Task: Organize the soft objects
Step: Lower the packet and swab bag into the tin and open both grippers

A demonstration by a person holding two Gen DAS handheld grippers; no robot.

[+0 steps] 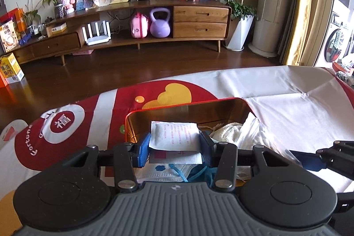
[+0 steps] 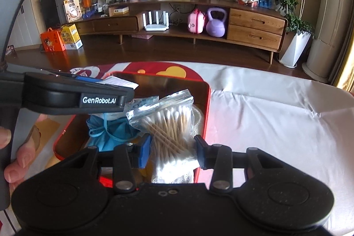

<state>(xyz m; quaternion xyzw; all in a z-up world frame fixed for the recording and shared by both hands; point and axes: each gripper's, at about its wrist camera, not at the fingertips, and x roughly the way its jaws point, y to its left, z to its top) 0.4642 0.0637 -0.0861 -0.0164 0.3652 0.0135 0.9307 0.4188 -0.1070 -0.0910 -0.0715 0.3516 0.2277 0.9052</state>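
My left gripper (image 1: 176, 147) is shut on a white sachet with red print (image 1: 174, 134), holding it over the near end of an open red tin box (image 1: 177, 106). Under it in the box lie a white and blue face mask (image 1: 163, 171), a white mesh wad (image 1: 227, 129) and a blue drawstring pouch (image 2: 110, 132). My right gripper (image 2: 172, 150) is shut on a clear zip bag of cotton swabs (image 2: 170, 121), held over the right part of the box (image 2: 206, 107). In the right wrist view the left gripper's body (image 2: 77, 98) crosses just to the left, sachet (image 2: 119, 81) sticking out.
The box sits on a table covered with a white and red printed cloth (image 1: 298, 107). A hand (image 2: 20, 154) grips the left tool's handle. Beyond the table are dark wood floor, a long wooden cabinet (image 1: 199, 21), potted plants and cartons on the floor (image 2: 59, 39).
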